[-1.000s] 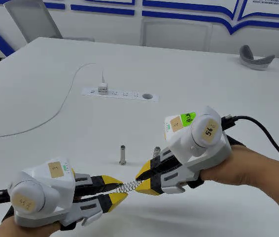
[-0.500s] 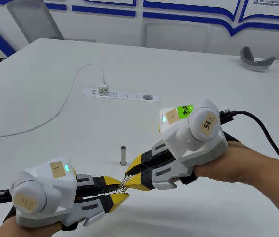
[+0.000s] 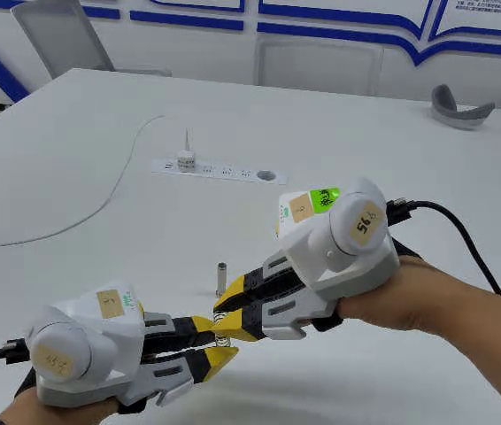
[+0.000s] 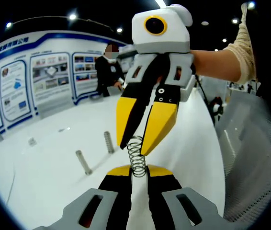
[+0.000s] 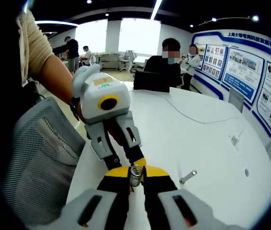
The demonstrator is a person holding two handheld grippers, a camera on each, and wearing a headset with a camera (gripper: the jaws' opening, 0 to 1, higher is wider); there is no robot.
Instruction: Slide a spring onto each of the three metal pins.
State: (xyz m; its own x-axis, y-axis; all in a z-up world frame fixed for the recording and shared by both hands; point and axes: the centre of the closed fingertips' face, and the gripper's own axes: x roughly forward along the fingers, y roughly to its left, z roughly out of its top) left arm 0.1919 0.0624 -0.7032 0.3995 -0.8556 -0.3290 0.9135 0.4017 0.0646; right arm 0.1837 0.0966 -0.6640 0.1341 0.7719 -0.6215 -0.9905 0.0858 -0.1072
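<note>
The white surface (image 3: 100, 159) lies under both tools, with a power strip (image 3: 219, 170) far ahead. My right tool (image 5: 135, 173) meets my left tool (image 4: 133, 171) tip to tip, blocking its way. Both are pinching one spring (image 4: 135, 154). To the front-left of my left tool stand a bare pin (image 4: 83, 162) and a sprung pin (image 4: 108, 142).

Brightness: high and even across all three views.
Source: round ceiling spotlights (image 5: 255, 18), a ceiling strip light (image 5: 157, 7), tall bright windows (image 5: 135, 36).
Shadows: faint and soft-edged on the white matte desk (image 3: 100, 150).
Glare: windows blown out to white.
Distortion: strong fisheye bending at the edges of both gripper views.
Focus: head view sharp, distant walls slightly soft.
</note>
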